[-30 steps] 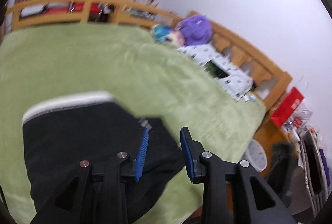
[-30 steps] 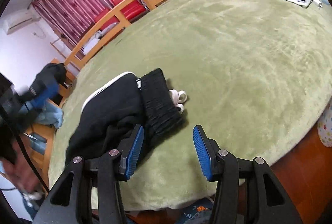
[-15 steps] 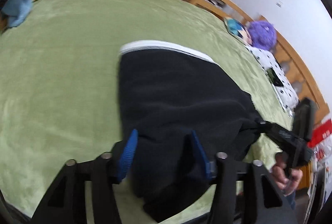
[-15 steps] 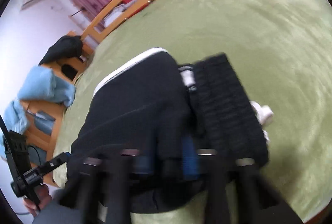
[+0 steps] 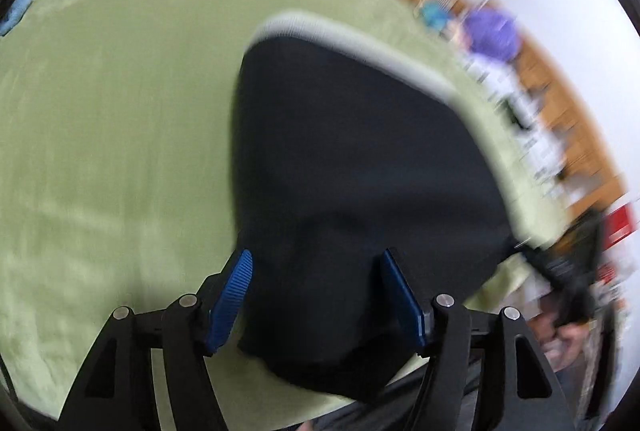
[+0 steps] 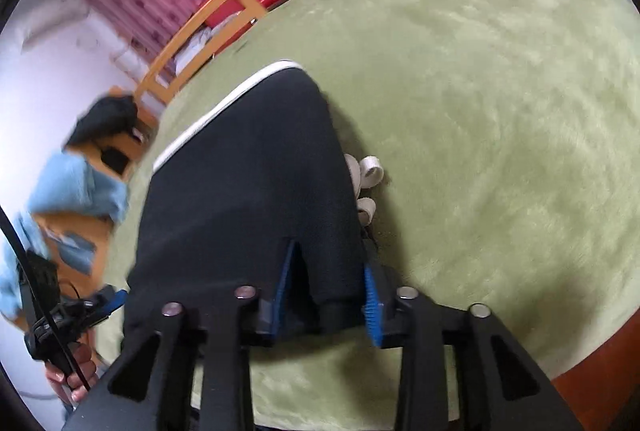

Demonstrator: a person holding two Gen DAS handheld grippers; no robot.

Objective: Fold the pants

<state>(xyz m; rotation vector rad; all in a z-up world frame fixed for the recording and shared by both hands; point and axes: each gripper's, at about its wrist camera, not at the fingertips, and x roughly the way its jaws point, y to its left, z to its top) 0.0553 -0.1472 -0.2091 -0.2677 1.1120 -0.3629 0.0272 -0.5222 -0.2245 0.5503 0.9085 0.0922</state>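
1. The black pants (image 5: 360, 159) lie folded on the green blanket (image 5: 112, 135), white-trimmed edge at the far side, near edge at the blanket's front border.
2. My left gripper (image 5: 316, 295) straddles the near edge at 6 o'clock. Its jaws have just been opening; fabric sits between the blue pads (image 5: 232, 297) and I see them well apart, not pressing.
3. My right gripper (image 6: 326, 295) is at 6 o'clock in its own view, over the pants' (image 6: 248, 199) near right corner. Its jaws have just been opening; a fold of cloth sits between them, and the pads (image 6: 372, 297) look clear of it.
4. White drawstring ends (image 6: 366, 177) poke out at the right edge, on the blanket (image 6: 480, 111).
5. Left view is motion-blurred.
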